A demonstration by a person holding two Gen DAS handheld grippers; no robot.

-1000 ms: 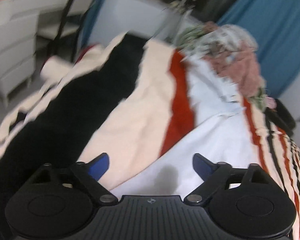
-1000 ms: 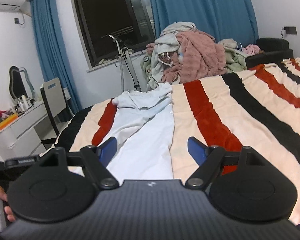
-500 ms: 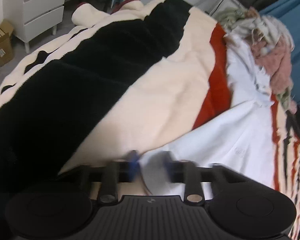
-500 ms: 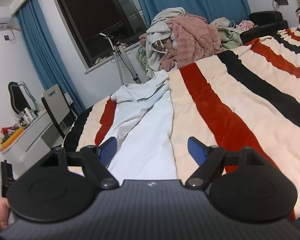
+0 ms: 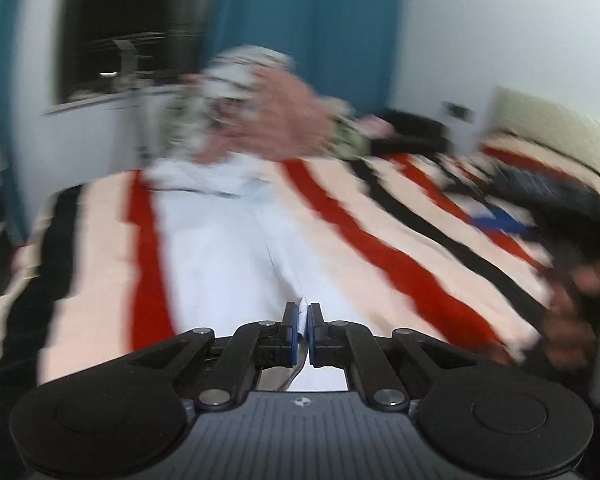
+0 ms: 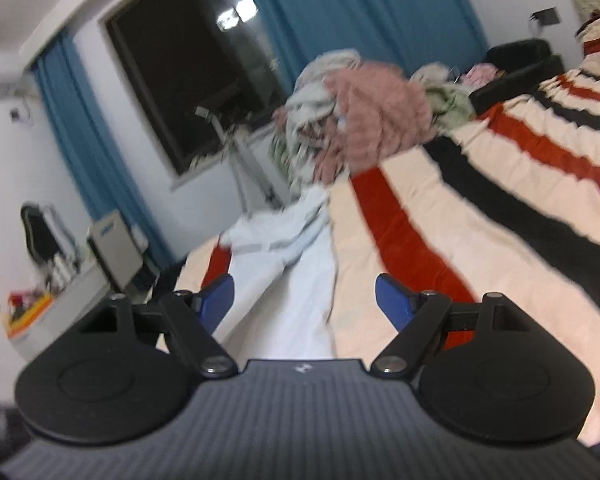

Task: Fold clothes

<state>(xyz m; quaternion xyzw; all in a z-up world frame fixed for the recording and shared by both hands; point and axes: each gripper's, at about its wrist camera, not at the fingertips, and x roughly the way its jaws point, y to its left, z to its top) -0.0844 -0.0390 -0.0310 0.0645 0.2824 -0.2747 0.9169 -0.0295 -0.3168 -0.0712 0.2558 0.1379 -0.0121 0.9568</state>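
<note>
No legible writing or containers. Left tool [image 5: 303,312]: clenched on near hem of white garment [image 5: 220,248], lying lengthwise on striped bed cover [image 5: 400,240]. Right tool [image 6: 304,292]: released, spread wide above garment, nothing gripped. Clothes pile [image 6: 360,128] at far end of bed.

Both wrist views look low along the striped bed [image 5: 380,264] toward the clothes pile [image 6: 364,120] and window [image 6: 188,80]; the left view, blurred, apparently sits closer over the white garment [image 5: 228,256], which both share.
</note>
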